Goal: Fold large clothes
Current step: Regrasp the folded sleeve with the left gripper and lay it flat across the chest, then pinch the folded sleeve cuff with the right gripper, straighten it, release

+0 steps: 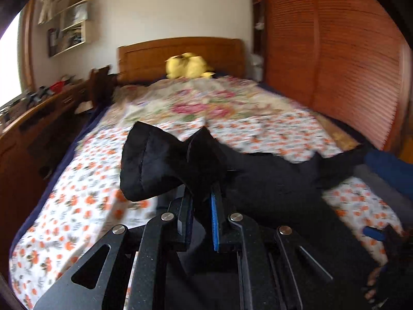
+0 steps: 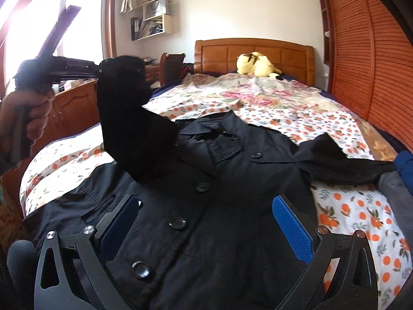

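On the bed (image 2: 335,206), which fills most of both views under an orange-flowered sheet (image 1: 85,180), a black coat (image 2: 219,206) lies spread face up, buttons (image 2: 177,224) running down its front and collar toward the wooden headboard (image 2: 254,54). One sleeve (image 2: 346,165) extends flat toward the louvred wardrobe (image 2: 361,59). The other sleeve (image 2: 129,118) is raised off the bed, its cuff clamped in the left gripper (image 1: 202,201); the jaws stand narrow, with black fabric pinched between the blue pads. A hand (image 2: 31,113) grips that tool's handle at the window side. The right gripper (image 2: 206,230) hovers above the coat front with fingers (image 2: 293,230) spread wide and nothing between them. A yellow plush (image 2: 255,64) rests against the headboard, well apart from the coat. Wall shelves (image 2: 152,18) hang beside the window.
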`<state>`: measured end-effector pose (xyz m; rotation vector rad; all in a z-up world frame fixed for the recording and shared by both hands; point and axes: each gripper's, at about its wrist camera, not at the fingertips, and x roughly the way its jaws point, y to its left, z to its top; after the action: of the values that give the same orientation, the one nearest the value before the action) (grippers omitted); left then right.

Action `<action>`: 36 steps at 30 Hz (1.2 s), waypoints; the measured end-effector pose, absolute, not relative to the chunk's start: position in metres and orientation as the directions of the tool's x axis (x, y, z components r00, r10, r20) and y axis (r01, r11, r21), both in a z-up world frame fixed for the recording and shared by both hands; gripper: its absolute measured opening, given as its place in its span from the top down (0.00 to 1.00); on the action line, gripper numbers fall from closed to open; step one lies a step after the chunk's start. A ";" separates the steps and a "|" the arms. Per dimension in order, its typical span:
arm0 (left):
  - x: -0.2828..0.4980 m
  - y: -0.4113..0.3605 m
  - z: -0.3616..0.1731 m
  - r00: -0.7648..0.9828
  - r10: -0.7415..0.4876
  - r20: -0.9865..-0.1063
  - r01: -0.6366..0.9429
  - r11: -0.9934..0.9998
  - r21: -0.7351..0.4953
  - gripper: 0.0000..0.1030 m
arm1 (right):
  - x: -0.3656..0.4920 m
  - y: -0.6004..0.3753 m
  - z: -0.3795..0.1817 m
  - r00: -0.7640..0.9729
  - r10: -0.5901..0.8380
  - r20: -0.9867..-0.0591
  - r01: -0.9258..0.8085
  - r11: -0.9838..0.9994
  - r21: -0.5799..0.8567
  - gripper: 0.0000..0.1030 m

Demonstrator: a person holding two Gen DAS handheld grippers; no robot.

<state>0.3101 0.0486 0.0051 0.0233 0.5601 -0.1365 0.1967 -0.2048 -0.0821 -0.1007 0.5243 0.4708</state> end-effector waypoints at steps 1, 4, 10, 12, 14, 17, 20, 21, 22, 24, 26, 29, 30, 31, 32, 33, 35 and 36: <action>0.305 0.039 0.007 0.835 -0.149 -0.529 0.160 0.987 -0.024 0.88 | 0.194 -0.208 -0.082 0.766 0.401 -0.502 -0.449 0.893 0.027 0.00; 0.289 0.014 0.009 0.824 -0.201 -0.529 0.220 0.975 -0.028 0.88 | 0.188 -0.215 -0.080 0.777 0.384 -0.499 -0.428 0.903 0.029 0.00; 0.255 -0.018 -0.005 0.810 -0.231 -0.539 0.270 0.963 -0.006 0.88 | 0.172 -0.225 -0.074 0.796 0.353 -0.492 -0.390 0.920 0.028 0.00; 0.245 -0.022 -0.014 0.813 -0.216 -0.541 0.265 0.964 0.014 0.87 | 0.169 -0.229 -0.073 0.801 0.344 -0.491 -0.380 0.925 0.028 0.00; 0.240 -0.023 -0.022 0.804 -0.218 -0.553 0.269 0.963 0.012 0.71 | 0.164 -0.231 -0.073 0.804 0.333 -0.492 -0.369 0.929 0.026 0.00; 0.229 -0.019 -0.032 0.792 -0.235 -0.563 0.274 0.962 -0.016 0.57 | 0.163 -0.233 -0.072 0.804 0.324 -0.499 -0.359 0.933 0.028 0.00; 0.218 -0.012 -0.038 0.797 -0.235 -0.557 0.273 0.962 -0.016 0.30 | 0.163 -0.231 -0.071 0.800 0.321 -0.506 -0.355 0.934 0.031 0.00; 0.214 -0.010 -0.041 0.801 -0.238 -0.548 0.271 0.962 -0.022 0.22 | 0.164 -0.232 -0.069 0.799 0.324 -0.506 -0.356 0.934 0.035 0.00; 0.210 -0.007 -0.042 0.809 -0.240 -0.536 0.265 0.964 -0.032 0.19 | 0.165 -0.231 -0.069 0.796 0.327 -0.509 -0.359 0.933 0.039 0.00; 0.203 0.002 -0.048 0.818 -0.233 -0.527 0.244 0.968 -0.049 0.19 | 0.167 -0.227 -0.071 0.790 0.334 -0.514 -0.366 0.930 0.042 0.00; 0.199 0.007 -0.055 0.828 -0.205 -0.521 0.213 0.976 -0.046 0.19 | 0.169 -0.224 -0.073 0.783 0.338 -0.522 -0.375 0.926 0.038 0.00; 0.194 0.014 -0.066 0.834 -0.175 -0.523 0.193 0.981 -0.021 0.19 | 0.174 -0.219 -0.078 0.768 0.351 -0.536 -0.394 0.918 0.036 0.00; 0.192 0.017 -0.069 0.839 -0.163 -0.520 0.183 0.983 -0.013 0.19 | 0.177 -0.218 -0.080 0.760 0.356 -0.543 -0.402 0.915 0.038 0.00; 0.189 0.019 -0.072 0.842 -0.152 -0.517 0.173 0.985 -0.007 0.19 | 0.179 -0.216 -0.081 0.751 0.365 -0.551 -0.413 0.910 0.040 0.00; 0.187 0.022 -0.074 0.844 -0.143 -0.516 0.165 0.986 -0.003 0.19 | 0.180 -0.213 -0.083 0.743 0.373 -0.556 -0.424 0.905 0.040 0.00; 0.185 0.025 -0.076 0.844 -0.138 -0.518 0.160 0.987 -0.003 0.19 | 0.181 -0.212 -0.084 0.737 0.379 -0.560 -0.433 0.901 0.040 0.00; 0.182 0.032 -0.079 0.841 -0.137 -0.524 0.153 0.988 -0.012 0.19 | 0.184 -0.205 -0.087 0.722 0.392 -0.571 -0.455 0.890 0.035 0.00; 0.181 0.035 -0.081 0.839 -0.136 -0.526 0.150 0.989 -0.015 0.19 | 0.186 -0.200 -0.088 0.714 0.398 -0.576 -0.466 0.884 0.032 0.00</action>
<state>0.1807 0.0345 -0.0805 0.0270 0.5543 -0.1512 0.1856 -0.1999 -0.0878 -0.1189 0.6094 0.4797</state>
